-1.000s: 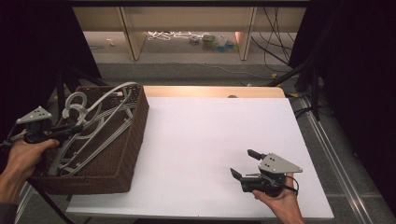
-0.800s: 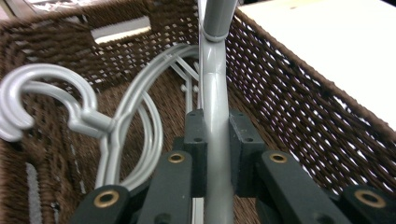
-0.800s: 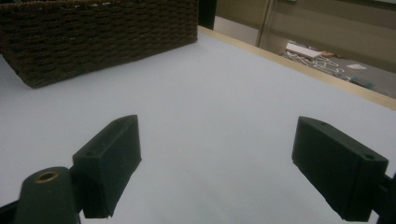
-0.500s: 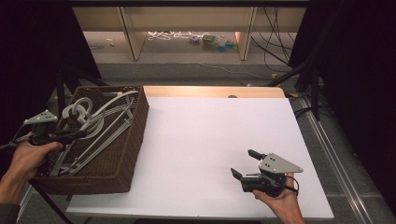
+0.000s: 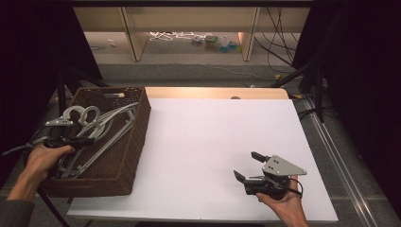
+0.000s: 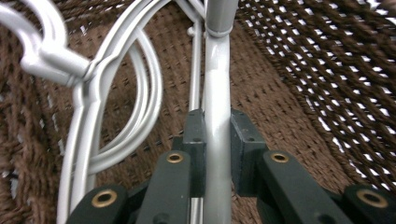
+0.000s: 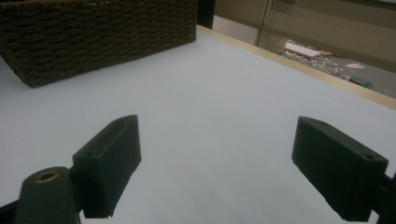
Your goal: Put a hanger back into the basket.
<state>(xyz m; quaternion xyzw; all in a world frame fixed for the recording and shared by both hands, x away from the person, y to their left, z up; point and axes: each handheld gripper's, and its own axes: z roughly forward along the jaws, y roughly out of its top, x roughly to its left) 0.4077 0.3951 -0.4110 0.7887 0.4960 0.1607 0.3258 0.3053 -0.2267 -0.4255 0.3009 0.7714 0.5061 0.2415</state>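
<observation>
L gripper [image 6: 217, 154] moved nearer, clamps hanger [image 6: 217, 98] in basket [image 5: 137, 137]; R gripper [image 5: 249, 166] spread, empty.

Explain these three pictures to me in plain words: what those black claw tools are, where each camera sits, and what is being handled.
No robot here: a person holds a two-jaw black gripper in each hand at a white table. The high view looks down from above the person's side. The other two pictures come from cameras riding on the grippers, looking along their own jaws.

At the table's left stands a dark brown woven wicker basket holding a pile of silver-grey metal clothes hangers. The left gripper is down inside the basket, its jaws closed on the straight bar of one hanger. The right gripper rests in the person's hand near the table's front right, jaws wide apart and holding nothing; its camera sees the basket's side across the bare tabletop.
</observation>
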